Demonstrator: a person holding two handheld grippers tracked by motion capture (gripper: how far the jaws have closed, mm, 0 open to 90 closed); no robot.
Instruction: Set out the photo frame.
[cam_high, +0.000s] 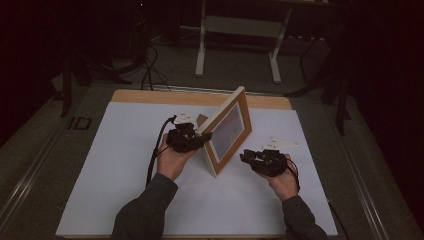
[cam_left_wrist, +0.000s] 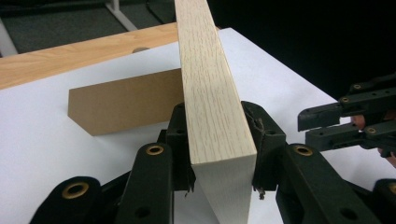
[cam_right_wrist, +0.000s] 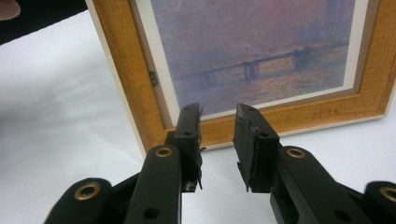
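Frame (cam_high: 227, 131) upright mid-desk (cam_high: 125, 165) in the high view, left claw (cam_high: 200, 137) clamped on its left edge, right claw (cam_high: 246, 156) just beside its right. Left gripper view: jaws tight on the pale frame edge, brown stand (cam_left_wrist: 121, 106) behind. Right gripper view: jaws parted, holding nothing, near the frame's bottom rail.

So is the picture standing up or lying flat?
Standing up, leaning back a little. The frame rests on its bottom edge, its brown stand out behind, left gripper clamped on its side.
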